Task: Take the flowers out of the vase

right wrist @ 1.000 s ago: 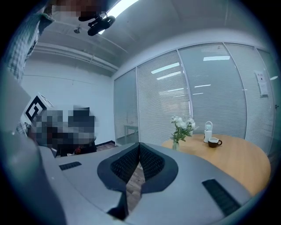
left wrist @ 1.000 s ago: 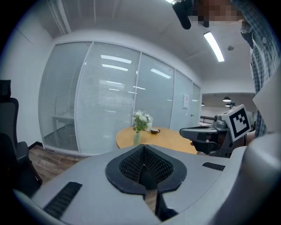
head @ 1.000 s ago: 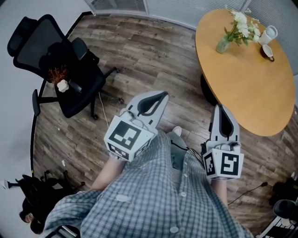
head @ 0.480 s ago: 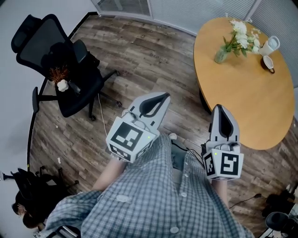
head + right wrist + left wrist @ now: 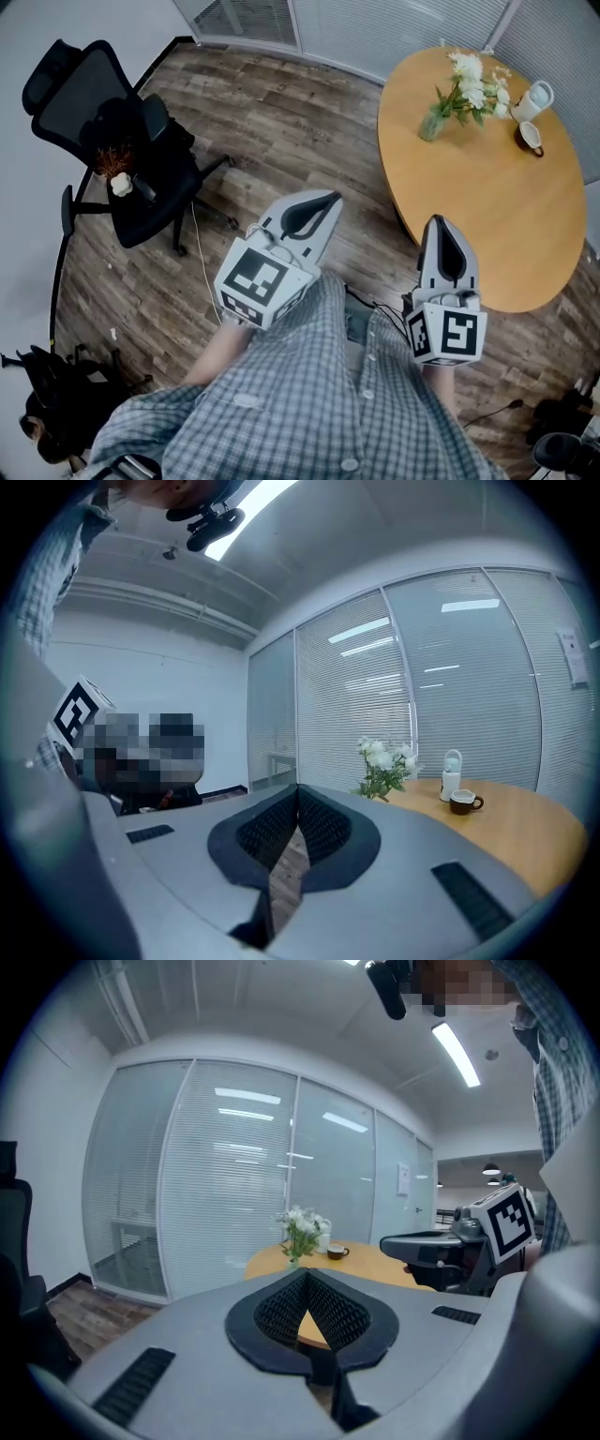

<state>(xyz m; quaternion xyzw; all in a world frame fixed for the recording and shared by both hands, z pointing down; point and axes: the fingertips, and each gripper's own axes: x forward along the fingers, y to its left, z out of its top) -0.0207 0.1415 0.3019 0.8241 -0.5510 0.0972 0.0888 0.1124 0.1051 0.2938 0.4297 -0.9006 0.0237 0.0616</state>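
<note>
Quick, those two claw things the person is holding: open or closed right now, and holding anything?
Left grey two-jaw gripper: closed, holding nothing.
Right grey two-jaw gripper: closed, holding nothing.

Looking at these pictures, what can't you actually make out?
- The vase: too small in every view to count the stems of the flowers.
- The items on the chair: head view, small and dark, unnameable.
- The dark heap on the floor: head view, cut off by the left edge.

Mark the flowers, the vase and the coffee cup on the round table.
flowers [image 5: 470,81], head view, on the white blooms.
vase [image 5: 430,126], head view, on its glass body.
coffee cup [image 5: 531,137], head view, on its rim.
</note>
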